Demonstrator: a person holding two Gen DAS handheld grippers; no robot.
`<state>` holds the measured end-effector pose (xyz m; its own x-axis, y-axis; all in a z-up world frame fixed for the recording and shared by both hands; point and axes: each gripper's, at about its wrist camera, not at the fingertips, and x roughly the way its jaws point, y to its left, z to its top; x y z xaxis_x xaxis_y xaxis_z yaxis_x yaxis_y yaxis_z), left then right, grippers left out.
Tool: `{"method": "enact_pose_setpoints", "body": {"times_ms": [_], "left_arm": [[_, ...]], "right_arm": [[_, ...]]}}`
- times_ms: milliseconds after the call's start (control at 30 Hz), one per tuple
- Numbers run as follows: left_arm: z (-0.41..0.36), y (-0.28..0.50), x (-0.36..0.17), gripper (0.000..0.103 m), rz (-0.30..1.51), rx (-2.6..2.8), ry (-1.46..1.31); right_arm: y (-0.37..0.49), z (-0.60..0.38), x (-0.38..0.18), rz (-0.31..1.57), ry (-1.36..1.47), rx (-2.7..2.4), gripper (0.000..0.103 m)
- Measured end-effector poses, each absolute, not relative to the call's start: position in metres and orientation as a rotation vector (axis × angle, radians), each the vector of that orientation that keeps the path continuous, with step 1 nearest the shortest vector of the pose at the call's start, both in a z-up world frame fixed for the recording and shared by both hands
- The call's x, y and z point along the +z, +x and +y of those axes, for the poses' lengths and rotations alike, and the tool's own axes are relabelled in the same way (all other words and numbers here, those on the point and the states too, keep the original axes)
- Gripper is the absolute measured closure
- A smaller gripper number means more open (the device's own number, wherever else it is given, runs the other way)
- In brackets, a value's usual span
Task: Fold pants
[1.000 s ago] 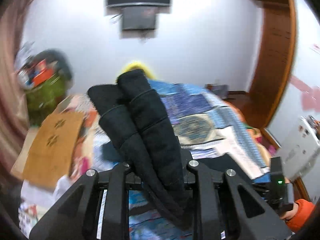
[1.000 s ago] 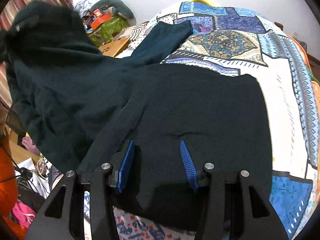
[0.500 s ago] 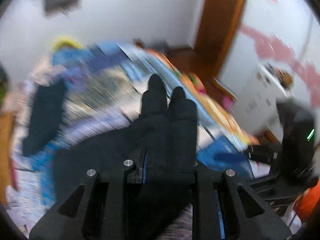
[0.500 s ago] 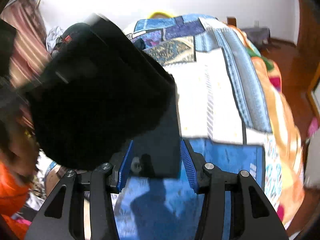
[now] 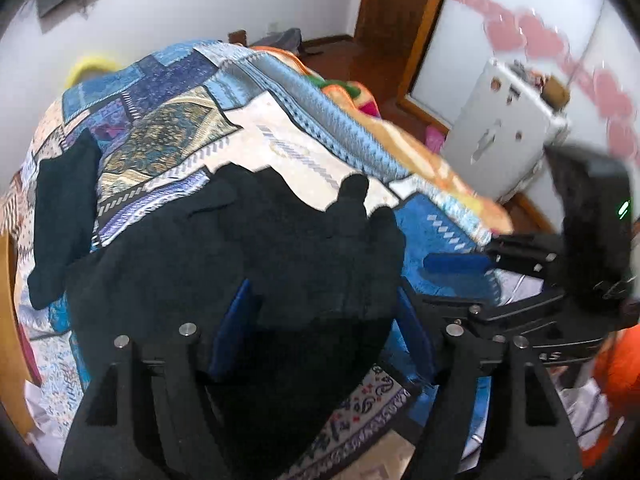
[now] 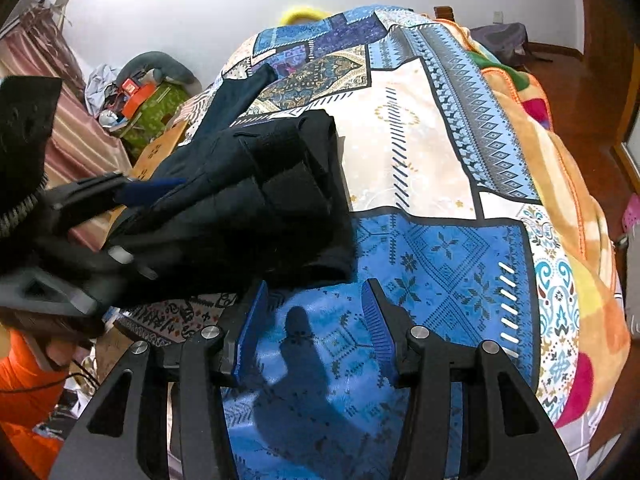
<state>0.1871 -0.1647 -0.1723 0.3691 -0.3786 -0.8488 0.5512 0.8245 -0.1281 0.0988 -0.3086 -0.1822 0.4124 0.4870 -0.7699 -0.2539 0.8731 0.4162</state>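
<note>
The black pants lie folded in a thick bundle on the patterned bedspread. My left gripper is open, its blue pads on either side of the bundle's near end. In the right wrist view the bundle lies to the left, with the left gripper's finger at its left side. My right gripper is open and empty over the blue part of the bedspread, just right of the bundle. It also shows in the left wrist view.
A second dark garment lies along the bed's left edge. A white cabinet and wooden door frame stand right of the bed. A green bin with clutter and a cardboard box sit on the left.
The left gripper carried the pant legs over onto the rest of the pants, laid them down and opened. The right gripper drew back off the fabric to the right.
</note>
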Motion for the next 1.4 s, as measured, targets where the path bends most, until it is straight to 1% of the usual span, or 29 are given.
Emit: {"method": "enact_pose_setpoints", "body": {"times_ms": [67, 100, 133, 167, 233, 333, 400, 567, 733, 800, 867, 1133, 1400], "left_arm": [[-0.146, 0.191, -0.157, 0.031, 1.02, -0.604, 0.114], [-0.138, 0.193, -0.149, 0.029, 1.006, -0.594, 0.082], [-0.124, 0.197, -0.14, 0.025, 0.985, -0.58, 0.042], [-0.116, 0.2, -0.134, 0.023, 0.968, -0.575, 0.015], [-0.092, 0.209, -0.12, 0.016, 0.916, -0.532, -0.04], [-0.064, 0.232, -0.114, 0.009, 0.86, -0.418, -0.03], [-0.047, 0.257, -0.125, 0.009, 0.871, -0.307, 0.021], [-0.018, 0.322, -0.185, 0.009, 1.029, -0.167, 0.083], [-0.007, 0.348, -0.247, 0.009, 1.158, -0.064, 0.22], [0.0, 0.345, -0.264, 0.009, 1.199, -0.093, 0.189], [0.01, 0.339, -0.267, 0.009, 1.208, -0.102, 0.144], [0.026, 0.287, -0.258, 0.008, 1.202, -0.093, 0.23], [0.035, 0.21, -0.247, 0.009, 1.21, -0.118, 0.171]], "right_arm": [[0.096, -0.308, -0.179, 1.037, 0.242, 0.474, 0.058], [0.095, -0.307, -0.177, 1.031, 0.234, 0.477, 0.058], [0.095, -0.306, -0.177, 1.029, 0.228, 0.48, 0.058], [0.095, -0.304, -0.177, 1.032, 0.222, 0.484, 0.058], [0.096, -0.299, -0.178, 1.038, 0.216, 0.5, 0.057], [0.098, -0.291, -0.182, 1.054, 0.209, 0.519, 0.057], [0.1, -0.284, -0.186, 1.071, 0.208, 0.528, 0.057], [0.106, -0.273, -0.191, 1.101, 0.21, 0.553, 0.057], [0.115, -0.269, -0.194, 1.108, 0.202, 0.547, 0.057], [0.121, -0.27, -0.193, 1.106, 0.198, 0.539, 0.057], [0.125, -0.272, -0.192, 1.103, 0.189, 0.532, 0.057], [0.143, -0.292, -0.19, 1.056, 0.168, 0.426, 0.057], [0.142, -0.315, -0.181, 1.005, 0.129, 0.335, 0.057]]}}
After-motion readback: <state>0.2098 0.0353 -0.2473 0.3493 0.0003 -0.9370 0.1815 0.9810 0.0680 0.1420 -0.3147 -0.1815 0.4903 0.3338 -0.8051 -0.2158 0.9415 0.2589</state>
